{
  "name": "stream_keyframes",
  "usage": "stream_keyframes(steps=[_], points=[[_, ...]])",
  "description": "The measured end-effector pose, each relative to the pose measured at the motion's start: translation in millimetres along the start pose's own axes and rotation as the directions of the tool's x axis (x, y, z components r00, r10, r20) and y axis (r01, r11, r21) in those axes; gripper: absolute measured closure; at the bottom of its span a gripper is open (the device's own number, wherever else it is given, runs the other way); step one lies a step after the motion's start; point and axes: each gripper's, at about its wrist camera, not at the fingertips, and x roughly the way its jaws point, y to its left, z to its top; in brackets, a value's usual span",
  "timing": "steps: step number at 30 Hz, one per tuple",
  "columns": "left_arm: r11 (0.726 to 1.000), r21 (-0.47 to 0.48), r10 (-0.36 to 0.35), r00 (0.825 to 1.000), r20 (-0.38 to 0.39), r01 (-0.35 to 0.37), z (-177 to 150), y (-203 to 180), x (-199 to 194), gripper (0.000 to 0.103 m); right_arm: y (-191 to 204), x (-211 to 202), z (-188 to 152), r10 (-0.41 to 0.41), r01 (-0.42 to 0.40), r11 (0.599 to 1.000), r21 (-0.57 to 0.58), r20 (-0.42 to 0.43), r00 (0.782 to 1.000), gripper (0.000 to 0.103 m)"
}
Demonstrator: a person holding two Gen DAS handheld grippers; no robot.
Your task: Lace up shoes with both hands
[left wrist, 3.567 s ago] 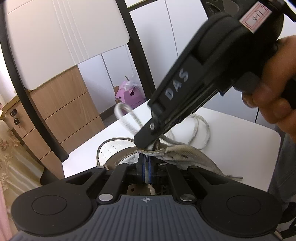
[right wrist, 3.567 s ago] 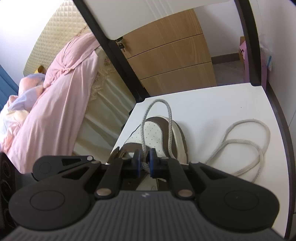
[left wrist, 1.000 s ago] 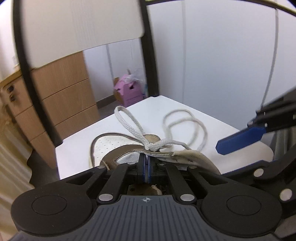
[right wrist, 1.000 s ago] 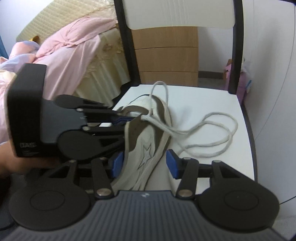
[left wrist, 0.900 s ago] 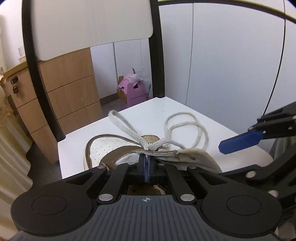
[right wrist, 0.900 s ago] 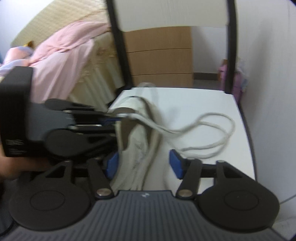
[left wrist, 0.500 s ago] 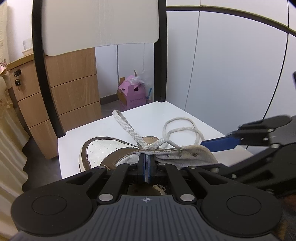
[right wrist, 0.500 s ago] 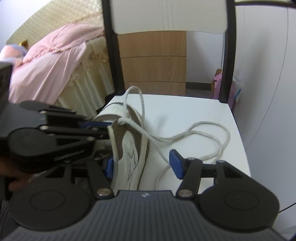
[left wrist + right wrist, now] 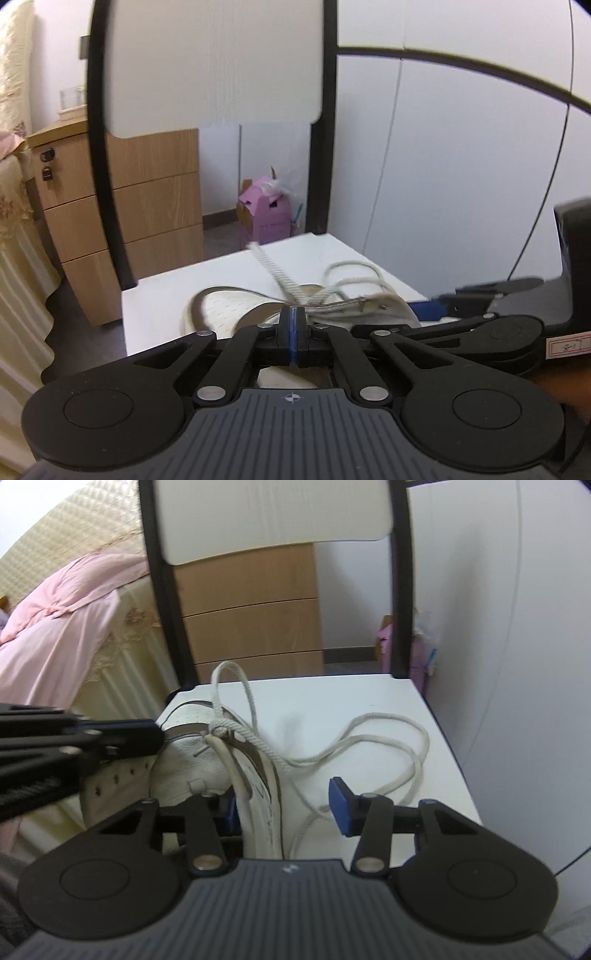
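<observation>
On the white chair seat (image 9: 369, 698), a white and brown leather sneaker (image 9: 192, 760) is lying tipped on its side. The left gripper (image 9: 292, 325) is clamping the sneaker's upper edge beside the knotted grey-white cord lace (image 9: 384, 753). The right gripper (image 9: 284, 808) is straddling the sneaker's side, its jaws having just been closing, with one pad standing clear beside the lace trailing across the seat.

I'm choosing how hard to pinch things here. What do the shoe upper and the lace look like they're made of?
Shoe: probably soft leather or a synthetic lookalike, matte off-white with brown trim; it has punched holes and creases where it folds. Lace: thick woven or braided cord, likely cotton, grey-white and matte; the twisted texture shows, and it lies in limp loops on the chair seat.
</observation>
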Motion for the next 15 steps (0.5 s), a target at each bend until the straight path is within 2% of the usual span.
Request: stream_keyframes(steps=[2, 5, 7, 9, 11, 13, 15], points=[[0.999, -0.035, 0.000, 1.000, 0.009, 0.000, 2, 2, -3, 0.102, -2, -1, -1, -0.011, 0.012, 1.000, 0.010, -0.005, 1.000, 0.056], [0.997, -0.060, -0.038, 0.999, 0.021, 0.040, 2, 3, -11, 0.097, -2, -3, -2, -0.022, 0.022, 1.000, 0.004, -0.021, 1.000, 0.056], [0.997, -0.062, -0.050, 0.999, 0.018, 0.051, 0, 1, -16, 0.087, 2, -8, -2, -0.024, 0.023, 0.999, -0.032, -0.025, 0.999, 0.057], [0.998, -0.058, -0.037, 0.999, 0.026, 0.039, -3, -1, -23, 0.058, 10, -16, 1, -0.026, 0.025, 0.993, -0.112, -0.009, 1.000, 0.057], [0.998, -0.042, -0.047, 0.998, 0.035, 0.049, -6, -4, -31, 0.053, 19, -24, 8, -0.017, 0.021, 0.977, -0.212, 0.018, 1.000, 0.057], [0.998, -0.023, -0.057, 0.998, 0.024, 0.057, -10, -8, -36, 0.053, 30, -31, 16, 0.026, -0.011, 0.933, -0.359, 0.037, 0.999, 0.057], [0.998, 0.013, -0.059, 0.998, 0.010, 0.059, -13, -12, -37, 0.053, 42, -28, 26, 0.074, -0.060, 0.845, -0.531, 0.004, 0.997, 0.057]])
